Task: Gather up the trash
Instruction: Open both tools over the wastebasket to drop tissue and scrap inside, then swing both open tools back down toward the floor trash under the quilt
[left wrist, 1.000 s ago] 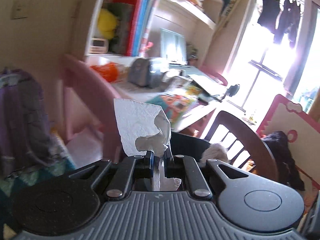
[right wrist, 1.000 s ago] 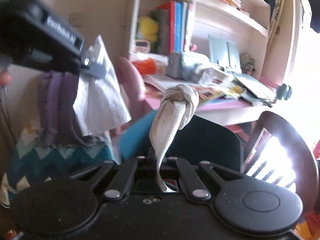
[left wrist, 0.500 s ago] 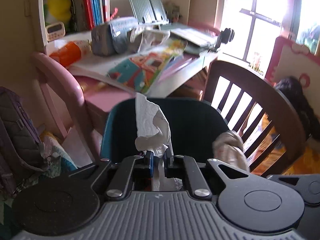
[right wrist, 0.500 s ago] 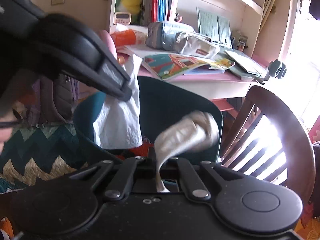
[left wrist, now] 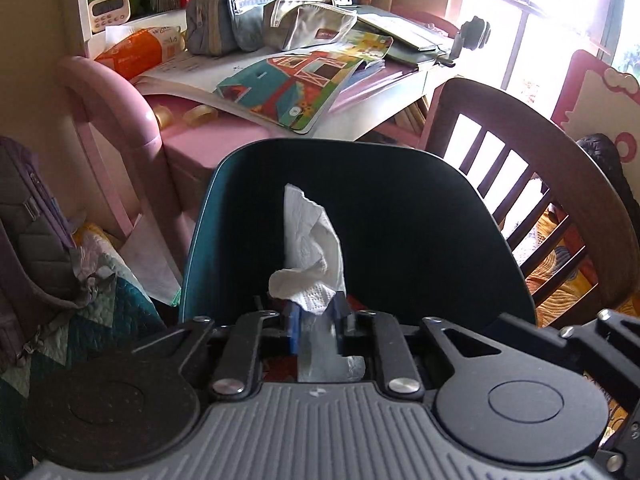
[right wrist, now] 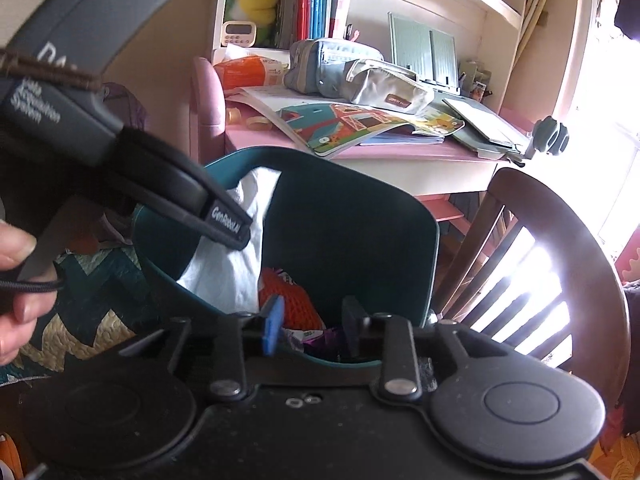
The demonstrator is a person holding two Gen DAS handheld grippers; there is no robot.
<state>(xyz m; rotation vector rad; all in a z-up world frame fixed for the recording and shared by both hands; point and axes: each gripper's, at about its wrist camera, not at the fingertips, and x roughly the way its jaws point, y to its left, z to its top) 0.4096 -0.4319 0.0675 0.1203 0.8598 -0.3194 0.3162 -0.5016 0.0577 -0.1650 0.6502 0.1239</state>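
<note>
**A:** Left gripper (left wrist: 316, 322): ribbed grey housing, black linkage arms, silver pivot screws, two round black discs on either side, blue pads on the fingers.

**B:** Right gripper (right wrist: 310, 326): same build, but a smooth black housing. One blue pad, other finger black.

**A:** From the right wrist view, white "GenRobot.AI" lettering on the left unit's finger, thin black cable by the hand (right wrist: 16, 280).

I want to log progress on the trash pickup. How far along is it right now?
Done: the teal bin already holds wrappers, including an orange one, and the right hand-held gripper is opening above them with nothing between its jaws. In hand: the white tissue sits between the left hand-held gripper jaws, which are opening over the bin. Left: the tissue has yet to fall in.
</note>
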